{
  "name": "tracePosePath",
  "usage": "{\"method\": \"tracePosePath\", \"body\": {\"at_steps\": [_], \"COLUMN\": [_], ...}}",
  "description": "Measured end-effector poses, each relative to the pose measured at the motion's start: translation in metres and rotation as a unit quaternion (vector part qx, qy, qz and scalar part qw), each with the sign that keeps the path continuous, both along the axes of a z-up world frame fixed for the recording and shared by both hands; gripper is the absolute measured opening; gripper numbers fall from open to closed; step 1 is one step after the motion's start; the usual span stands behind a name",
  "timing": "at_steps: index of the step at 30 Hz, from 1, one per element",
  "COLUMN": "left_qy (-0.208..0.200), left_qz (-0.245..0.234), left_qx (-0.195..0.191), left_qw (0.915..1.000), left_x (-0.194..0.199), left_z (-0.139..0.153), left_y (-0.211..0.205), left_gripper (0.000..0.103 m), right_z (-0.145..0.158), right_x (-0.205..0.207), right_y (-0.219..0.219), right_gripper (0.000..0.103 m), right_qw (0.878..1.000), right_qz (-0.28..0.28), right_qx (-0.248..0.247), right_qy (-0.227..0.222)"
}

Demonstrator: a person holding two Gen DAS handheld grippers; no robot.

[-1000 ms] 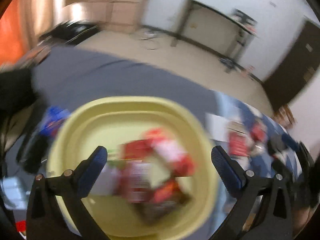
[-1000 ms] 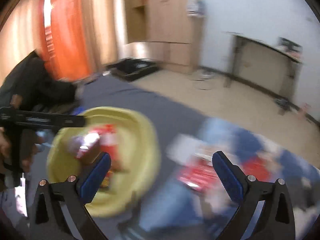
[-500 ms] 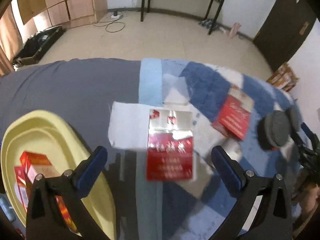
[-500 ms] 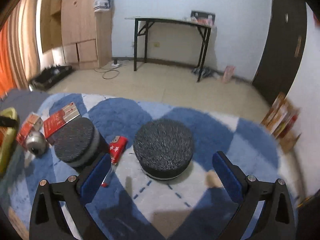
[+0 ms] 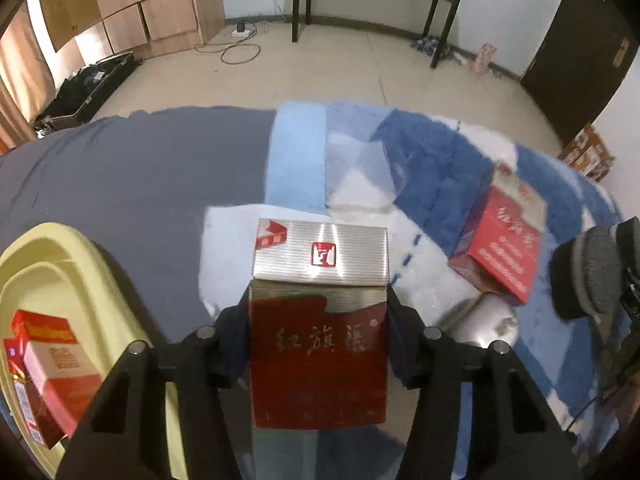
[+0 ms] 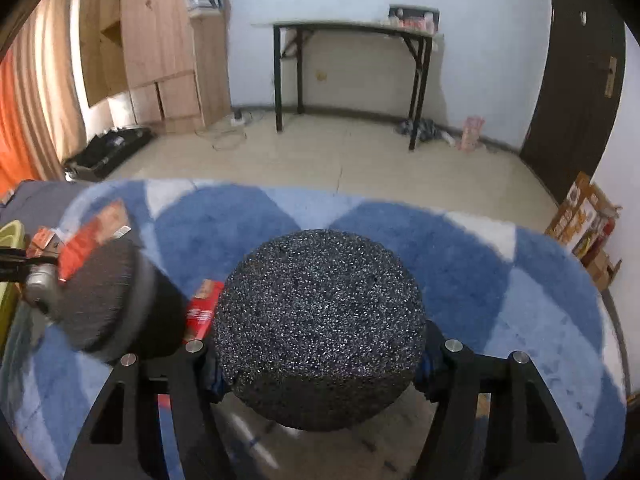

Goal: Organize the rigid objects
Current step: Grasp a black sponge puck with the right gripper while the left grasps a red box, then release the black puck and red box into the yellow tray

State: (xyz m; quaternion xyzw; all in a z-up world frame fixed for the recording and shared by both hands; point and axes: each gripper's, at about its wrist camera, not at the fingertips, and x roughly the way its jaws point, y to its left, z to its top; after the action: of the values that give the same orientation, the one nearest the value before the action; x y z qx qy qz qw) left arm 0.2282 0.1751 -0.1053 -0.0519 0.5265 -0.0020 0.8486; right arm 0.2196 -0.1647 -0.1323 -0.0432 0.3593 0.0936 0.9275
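Observation:
A red and silver box lies on the white patch of the blanket. My left gripper is closing its jaws on it, with a pad against each long side. A dark speckled round puck stands on the blanket, and my right gripper is closing its jaws on it, pads touching its sides. The yellow basin sits at the lower left on the grey sheet with red boxes inside.
A second red box, a silver round object and another dark puck lie on the blue and white blanket. Between the two pucks lies a small red pack. The floor drops away beyond the blanket's far edge.
Both grippers swung away from the yellow basin to the blanket and came down. The left jaws narrowed onto the red and silver box, and the right jaws onto the speckled puck.

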Motion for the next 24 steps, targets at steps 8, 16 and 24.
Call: {"method": "tracePosePath", "body": {"at_steps": [8, 16, 24], "left_qy": [-0.05, -0.02, 0.026], "left_qz": [0.022, 0.143, 0.175], "left_qx": [-0.026, -0.005, -0.022], "left_qw": [0.9982, 0.9895, 0.984], "left_x": [-0.05, -0.1, -0.091], "left_z": [0.074, 0.092, 0.035], "left_y": [0.063, 0.228, 0.282], "left_gripper": [0.057, 0.057, 0.057], "right_z": [0.102, 0.131, 0.059], "right_x": [-0.059, -0.122, -0.149], "right_y": [0.043, 0.236, 0.378], "right_gripper": [0.067, 0.067, 0.067], "right_qw": [0.992, 0.946, 0.913], "right_qz": [0.087, 0.312, 0.404], "right_qx": [0.019, 0.093, -0.019], "right_qy": [-0.089, -0.005, 0.05]}}
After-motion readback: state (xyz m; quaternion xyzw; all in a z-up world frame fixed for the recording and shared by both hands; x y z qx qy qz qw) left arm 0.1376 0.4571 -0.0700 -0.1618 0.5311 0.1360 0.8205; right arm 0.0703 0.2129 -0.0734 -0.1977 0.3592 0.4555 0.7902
